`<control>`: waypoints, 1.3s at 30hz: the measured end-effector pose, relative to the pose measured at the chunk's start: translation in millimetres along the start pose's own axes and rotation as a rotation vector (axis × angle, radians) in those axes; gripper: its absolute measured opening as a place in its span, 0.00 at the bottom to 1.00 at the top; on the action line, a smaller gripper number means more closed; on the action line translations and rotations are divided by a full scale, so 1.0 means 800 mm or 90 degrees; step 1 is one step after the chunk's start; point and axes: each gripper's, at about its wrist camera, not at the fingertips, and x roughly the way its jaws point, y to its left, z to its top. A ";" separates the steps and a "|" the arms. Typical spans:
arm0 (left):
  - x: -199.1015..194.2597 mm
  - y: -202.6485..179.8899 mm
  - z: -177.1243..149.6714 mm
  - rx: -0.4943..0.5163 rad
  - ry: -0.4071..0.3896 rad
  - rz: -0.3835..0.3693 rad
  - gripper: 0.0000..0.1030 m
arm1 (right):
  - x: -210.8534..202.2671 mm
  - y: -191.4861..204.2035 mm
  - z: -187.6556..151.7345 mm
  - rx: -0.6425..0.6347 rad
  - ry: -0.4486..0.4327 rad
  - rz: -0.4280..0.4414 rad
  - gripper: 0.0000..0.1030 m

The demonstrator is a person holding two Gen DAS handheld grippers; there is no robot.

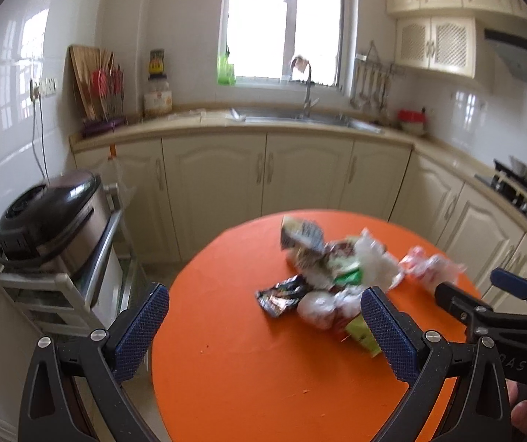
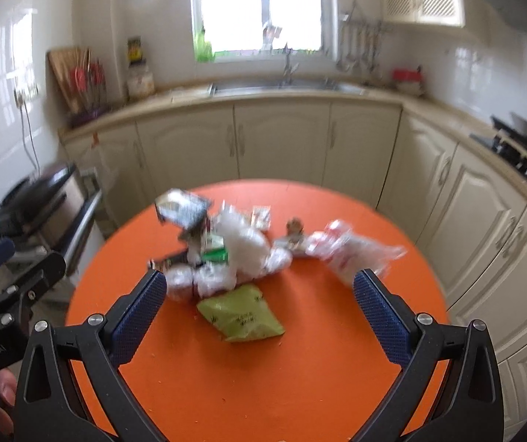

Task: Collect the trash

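My left tongs and right tongs, both gaping wide and holding nothing, hover above the orange table. The trash lies heaped mid-table, ahead of both; a green packet lies nearest, between my right fingers.

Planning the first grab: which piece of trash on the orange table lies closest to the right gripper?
The flat yellow-green wrapper. It lies alone on the near side of the pile, right ahead between the right gripper's open fingers; everything else sits farther back.
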 end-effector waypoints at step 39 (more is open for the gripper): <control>0.252 -0.102 -0.013 0.164 0.169 -0.042 0.70 | 0.099 -0.091 -0.060 0.046 0.126 0.059 0.32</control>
